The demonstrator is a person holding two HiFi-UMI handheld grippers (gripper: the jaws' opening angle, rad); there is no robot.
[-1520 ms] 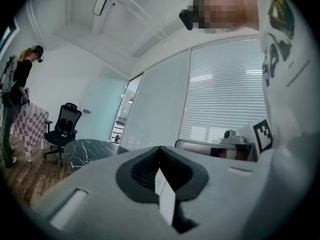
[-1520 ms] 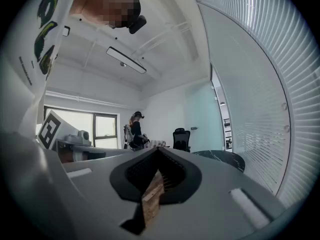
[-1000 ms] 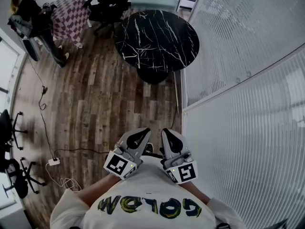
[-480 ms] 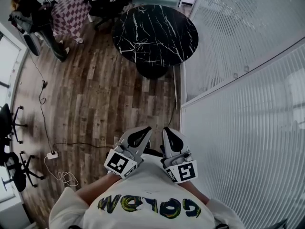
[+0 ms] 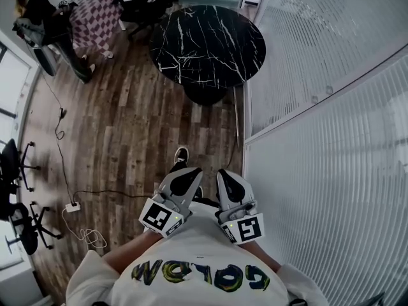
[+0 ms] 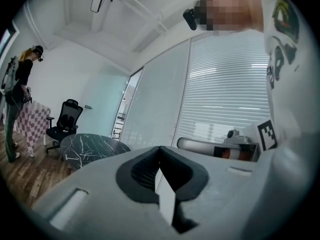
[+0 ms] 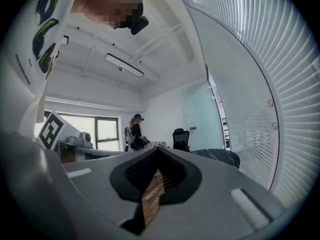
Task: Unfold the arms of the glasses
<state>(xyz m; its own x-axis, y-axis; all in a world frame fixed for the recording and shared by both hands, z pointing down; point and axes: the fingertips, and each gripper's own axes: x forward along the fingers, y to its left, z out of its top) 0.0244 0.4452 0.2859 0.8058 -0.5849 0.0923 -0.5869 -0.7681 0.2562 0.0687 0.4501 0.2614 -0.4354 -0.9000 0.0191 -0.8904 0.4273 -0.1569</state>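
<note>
We see our left claw [image 6: 160, 149] with jaws together; beyond, a black marbled bench [image 6: 90, 146], apparently round.

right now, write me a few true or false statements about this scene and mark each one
1. The round black marble-patterned table stands ahead of the person, beside the ribbed translucent wall. True.
2. The left gripper holds a pair of glasses. False: its jaws are together with nothing between them, and no glasses show in any view.
3. The right gripper is shut. True.
4. The table with the checked cloth stands to the right of the black table. False: in the head view it is to its left.
5. The floor is grey carpet. False: it is a brown wooden plank floor.
</note>
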